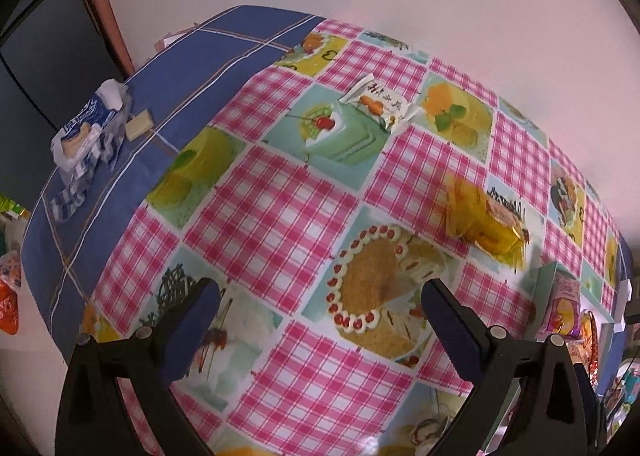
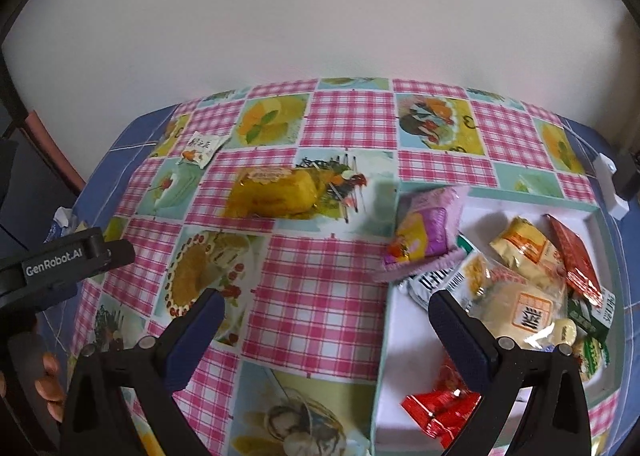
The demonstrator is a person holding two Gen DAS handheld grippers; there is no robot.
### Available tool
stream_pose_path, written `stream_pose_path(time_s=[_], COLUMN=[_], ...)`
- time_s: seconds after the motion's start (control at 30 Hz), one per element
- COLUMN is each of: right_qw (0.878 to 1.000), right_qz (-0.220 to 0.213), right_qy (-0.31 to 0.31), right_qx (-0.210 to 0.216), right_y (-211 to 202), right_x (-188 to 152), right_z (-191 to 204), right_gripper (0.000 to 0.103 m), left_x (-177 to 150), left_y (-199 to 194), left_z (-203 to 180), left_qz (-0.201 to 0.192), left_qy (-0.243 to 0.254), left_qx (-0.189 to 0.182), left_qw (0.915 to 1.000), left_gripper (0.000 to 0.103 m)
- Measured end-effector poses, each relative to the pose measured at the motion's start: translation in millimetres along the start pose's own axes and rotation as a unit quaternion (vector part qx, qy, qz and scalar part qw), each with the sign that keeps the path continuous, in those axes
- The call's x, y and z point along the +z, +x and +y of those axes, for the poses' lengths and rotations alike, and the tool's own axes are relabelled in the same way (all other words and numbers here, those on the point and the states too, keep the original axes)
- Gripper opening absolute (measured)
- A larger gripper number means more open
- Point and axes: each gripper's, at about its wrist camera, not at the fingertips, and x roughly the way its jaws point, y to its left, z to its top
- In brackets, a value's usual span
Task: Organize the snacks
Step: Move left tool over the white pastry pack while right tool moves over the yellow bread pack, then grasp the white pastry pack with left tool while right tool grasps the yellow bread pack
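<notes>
1. The right gripper [image 2: 326, 330] hangs over the table with its jaws spread wide and nothing between them; its right finger [image 2: 460, 336] stands above the near left part of the box [image 2: 592, 212], its left finger above the checked tablecloth [image 2: 320, 288].
2. The left gripper [image 1: 320, 320] is likewise spread and empty, above the cloth's near middle; its body shows at the left edge of the right wrist view, a person's hand [image 2: 50, 388] on it.
3. The box, white inside with a pale green rim, lies at the table's right side; in it are a red packet [image 2: 440, 412] nearest, a clear pack of pale cake [image 2: 516, 304], a beige packet [image 2: 528, 248], a dark red packet [image 2: 576, 260] and green ones at the right wall; a pink-purple packet [image 2: 428, 232] leans over the far left rim.
4. Beyond the grippers, a yellow wrapped cake [image 2: 276, 192] lies on the cloth, left of the box and apart from it.
5. Farther, near the far left edge, lies a small white packet [image 2: 202, 148].
6. On the blue cloth at the left corner sit a torn blue-white wrapper [image 1: 86, 128] and a pale block [image 1: 139, 125] just beside it.
</notes>
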Motion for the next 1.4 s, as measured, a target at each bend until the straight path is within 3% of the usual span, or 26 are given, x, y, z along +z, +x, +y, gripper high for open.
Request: stream_pose_path(time_s=[0.2,0.33,0.57,0.87,1.17,1.4], right_qw=[0.999,0.997,0.985,0.972,0.975,0.978], right_qz=[0.013,0.035,0.072,0.082,0.085,0.100], right_qy=[-0.033,-0.059,-0.134,-0.200,-0.188,-0.167], right_qx=[-0.001,-0.016,-0.076,-0.096,-0.081,-0.069], right_y=[16.9,37.7,84.8,128.6,153.7,174.4], right_x=[12.8,23.9,43.3,69.5,102.4,118.4], right_z=[15.1,23.1,37.0,56.1,56.5,40.1], right_gripper=[0.103,0.103,0.103,0.103,0.102,0.084], left_x=[20.6,37.1,63.5,96.2,125.4,155.3], left_y=[12.1,30.5,58.7,85.1,108.4,128.6], left_z=[9.1,19.2,18.8,2.5,-20.0,-43.6], left_qz=[-0.015,-0.001,0.027,0.037,0.037,0.031], left_qy=[0.026,0.038,0.069,0.101,0.127,0.147], left_qx=[-0.015,-0.009,-0.020,-0.044,-0.052,-0.055], left_qw=[0.9994,0.9992,0.9971,0.9933,0.9898,0.9870], left_gripper=[0.101,0.101,0.101,0.101,0.101,0.101])
